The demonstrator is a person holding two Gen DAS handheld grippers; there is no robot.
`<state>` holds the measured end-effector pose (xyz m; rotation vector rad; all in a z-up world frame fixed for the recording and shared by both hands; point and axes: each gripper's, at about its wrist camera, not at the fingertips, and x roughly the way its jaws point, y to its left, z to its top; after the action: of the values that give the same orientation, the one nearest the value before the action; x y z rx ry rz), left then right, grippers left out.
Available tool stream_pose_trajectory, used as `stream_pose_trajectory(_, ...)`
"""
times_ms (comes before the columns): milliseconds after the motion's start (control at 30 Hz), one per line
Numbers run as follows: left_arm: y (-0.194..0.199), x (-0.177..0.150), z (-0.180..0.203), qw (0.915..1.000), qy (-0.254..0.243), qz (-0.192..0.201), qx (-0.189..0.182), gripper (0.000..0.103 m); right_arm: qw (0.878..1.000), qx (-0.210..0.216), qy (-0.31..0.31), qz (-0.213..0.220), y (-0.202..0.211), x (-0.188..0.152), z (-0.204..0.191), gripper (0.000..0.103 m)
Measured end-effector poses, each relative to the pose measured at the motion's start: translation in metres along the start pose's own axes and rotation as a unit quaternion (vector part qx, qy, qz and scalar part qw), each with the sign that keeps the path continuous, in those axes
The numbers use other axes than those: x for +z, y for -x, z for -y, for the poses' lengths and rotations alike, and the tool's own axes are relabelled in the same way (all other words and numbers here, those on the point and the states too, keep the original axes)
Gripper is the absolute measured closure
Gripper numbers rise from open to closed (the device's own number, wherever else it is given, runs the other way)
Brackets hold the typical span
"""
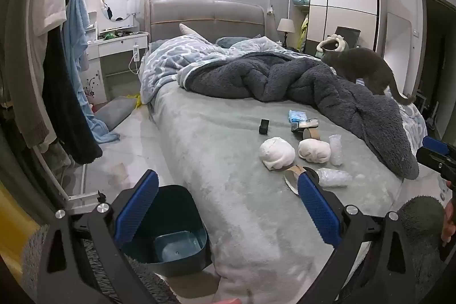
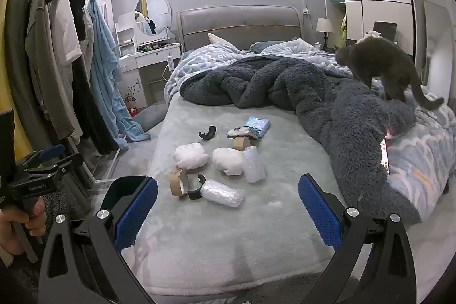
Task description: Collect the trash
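Scattered rubbish lies on the pale grey-green plush bedspread (image 2: pixel 228 218) near the foot of a bed: two crumpled white paper wads (image 2: pixel 190 155) (image 2: pixel 228 164) side by side, two rolls of clear bubble wrap (image 2: pixel 221 193) (image 2: pixel 252 163), a brown cardboard tape core (image 2: pixel 176 182) touching a black curved plastic piece (image 2: pixel 199 188), a second brown cardboard ring (image 2: pixel 240 143), and a light blue tissue packet (image 2: pixel 258 126) further up the bed. A dark teal plastic bin (image 1: pixel 173 230) stands on the floor just beside the bed's left side. The left gripper (image 1: pixel 228 207), its blue ribbed pads spread wide apart, hangs over the bed's edge between the bin and the rubbish, holding nothing. The right gripper (image 2: pixel 228 212) is likewise spread wide and empty above the bedspread, short of the nearest bubble wrap. A grey cat (image 2: pixel 379 61) stands on the rumpled dark grey fleece blanket (image 2: pixel 285 84) at the bed's right.
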<state>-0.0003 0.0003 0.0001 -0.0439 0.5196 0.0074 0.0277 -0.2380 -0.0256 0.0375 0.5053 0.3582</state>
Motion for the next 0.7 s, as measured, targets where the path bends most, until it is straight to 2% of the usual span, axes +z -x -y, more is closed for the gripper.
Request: stream_pose_trajectory(700,-0.0005,0.0002,0.0,1.0,-0.003,-0.004,0.002,0.003,1.0,0.002,-0.001,0.0,0.0001,-0.0001,-0.0011,0.003)
